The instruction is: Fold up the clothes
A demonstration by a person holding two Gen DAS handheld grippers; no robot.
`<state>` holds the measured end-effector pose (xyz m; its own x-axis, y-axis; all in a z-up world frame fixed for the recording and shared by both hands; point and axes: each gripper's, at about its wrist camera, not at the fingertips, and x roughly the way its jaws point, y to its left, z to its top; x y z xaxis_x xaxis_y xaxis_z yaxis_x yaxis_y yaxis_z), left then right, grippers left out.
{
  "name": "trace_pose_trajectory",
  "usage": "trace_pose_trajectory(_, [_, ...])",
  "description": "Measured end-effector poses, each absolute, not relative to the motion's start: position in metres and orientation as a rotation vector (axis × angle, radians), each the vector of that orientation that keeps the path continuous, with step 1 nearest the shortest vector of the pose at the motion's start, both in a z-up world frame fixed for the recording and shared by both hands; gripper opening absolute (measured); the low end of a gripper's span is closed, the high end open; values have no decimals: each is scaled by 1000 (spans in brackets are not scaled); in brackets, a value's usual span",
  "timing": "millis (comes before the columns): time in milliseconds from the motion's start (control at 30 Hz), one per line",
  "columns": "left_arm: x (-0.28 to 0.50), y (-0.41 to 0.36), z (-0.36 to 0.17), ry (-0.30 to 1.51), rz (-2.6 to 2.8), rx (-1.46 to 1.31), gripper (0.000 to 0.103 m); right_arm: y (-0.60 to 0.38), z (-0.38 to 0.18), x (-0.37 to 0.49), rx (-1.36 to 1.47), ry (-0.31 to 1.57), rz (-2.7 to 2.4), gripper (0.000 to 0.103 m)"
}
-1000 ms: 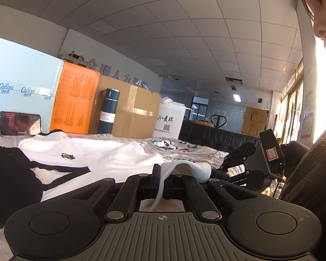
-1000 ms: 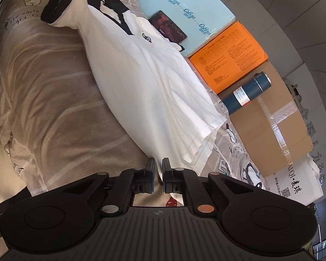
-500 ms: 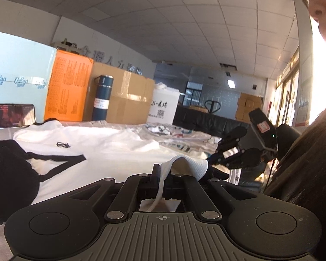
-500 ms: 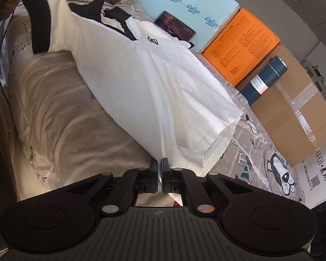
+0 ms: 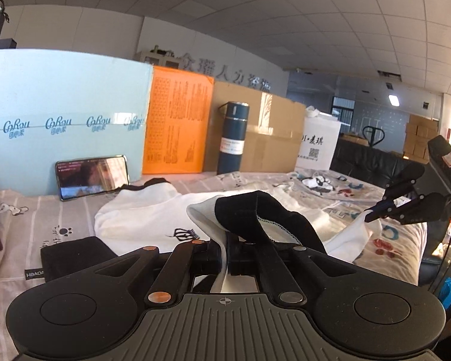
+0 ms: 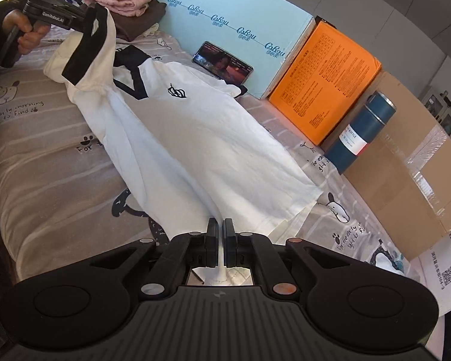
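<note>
The white shirt (image 6: 177, 138) has a black V-neck collar, black sleeve cuffs and a small black crown emblem on the chest. It lies stretched lengthwise across the patterned bedsheet (image 6: 45, 150), its body creased into long ridges. One black-cuffed sleeve is lifted off the bed at the shoulder end, and the hem at the opposite end is gathered and raised, while the far sleeve rests flat near the phone (image 6: 222, 63).

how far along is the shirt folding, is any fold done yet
No finished fold shows yet. The white shirt lies mostly spread on the bed. In hand: the left gripper is shut on its black-banded sleeve, and the right gripper is shut on the hem. Left: laying that side over, then the remaining folds.
</note>
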<state>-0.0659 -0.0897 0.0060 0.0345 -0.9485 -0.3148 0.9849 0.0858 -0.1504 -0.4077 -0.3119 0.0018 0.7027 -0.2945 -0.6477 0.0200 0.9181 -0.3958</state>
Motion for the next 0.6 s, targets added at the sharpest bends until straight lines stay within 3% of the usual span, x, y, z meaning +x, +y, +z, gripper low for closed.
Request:
trace_pose_trajectory(100, [-54,-106,-2,437,-1471,149,4,-327,-1,-395,-342,807,-155,3])
trace_pose_trajectory(200, [-42,-119,-9,491,-1437,182,11,-338,-6,-386,-314,828,-137,4])
trace_pose_trajectory(267, [-33,-124,-12,515,-1401,183,34,-344,-8,-385,-298,826,-143,14])
trace_pose_trajectory(300, [-28,-125,-13,524,-1381,181,40,-348,-8,-385,-289,821,-155,26])
trace_pose_trajectory(333, [-23,-126,-14,527,-1364,179,52,-352,-9,-385,-277,816,-167,33])
trace_pose_trajectory(367, [-20,-126,-14,525,-1342,176,59,-357,-9,-387,-256,807,-180,35])
trace_pose_trajectory(600, [-15,-105,-6,439,-1201,187,60,-394,-12,-411,-44,688,-367,45])
